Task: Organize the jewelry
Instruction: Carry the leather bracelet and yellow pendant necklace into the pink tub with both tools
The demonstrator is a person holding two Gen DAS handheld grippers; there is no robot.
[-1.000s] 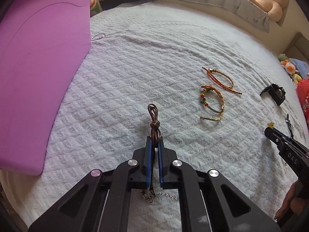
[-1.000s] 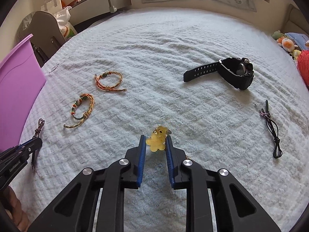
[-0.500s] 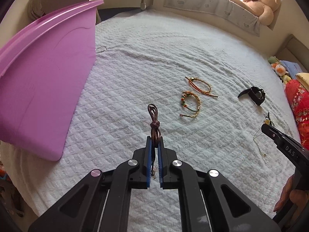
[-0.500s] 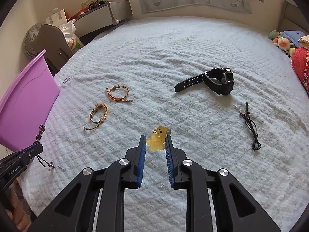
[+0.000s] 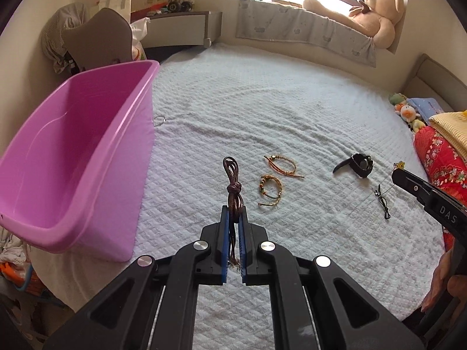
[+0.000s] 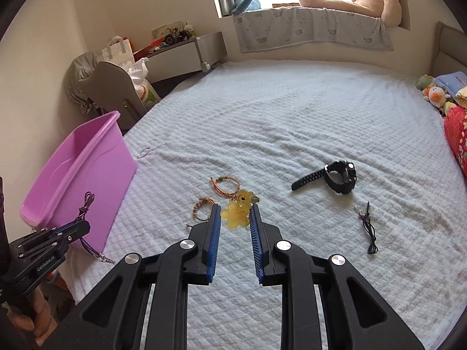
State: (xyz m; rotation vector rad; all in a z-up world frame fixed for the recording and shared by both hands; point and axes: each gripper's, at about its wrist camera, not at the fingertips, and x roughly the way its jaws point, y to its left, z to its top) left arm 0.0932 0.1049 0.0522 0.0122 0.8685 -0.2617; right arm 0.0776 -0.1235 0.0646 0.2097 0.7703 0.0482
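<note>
My left gripper is shut on a brown cord necklace, held above the bed; its clasp dangles below in the right wrist view. My right gripper is shut on a yellow bear pendant, also lifted above the bed. A purple bin stands at the bed's left edge, left of my left gripper. Two woven bracelets, a black watch and a thin black cord lie on the white bedspread.
A small ring lies beside the bin's far corner. Plush toys and a red quilt sit at the right edge. A large teddy bear lies on the window ledge. A chair and bags stand beyond the bin.
Both grippers have risen well above the bed with their jewelry. The purple bin's open inside has come into view from above.
</note>
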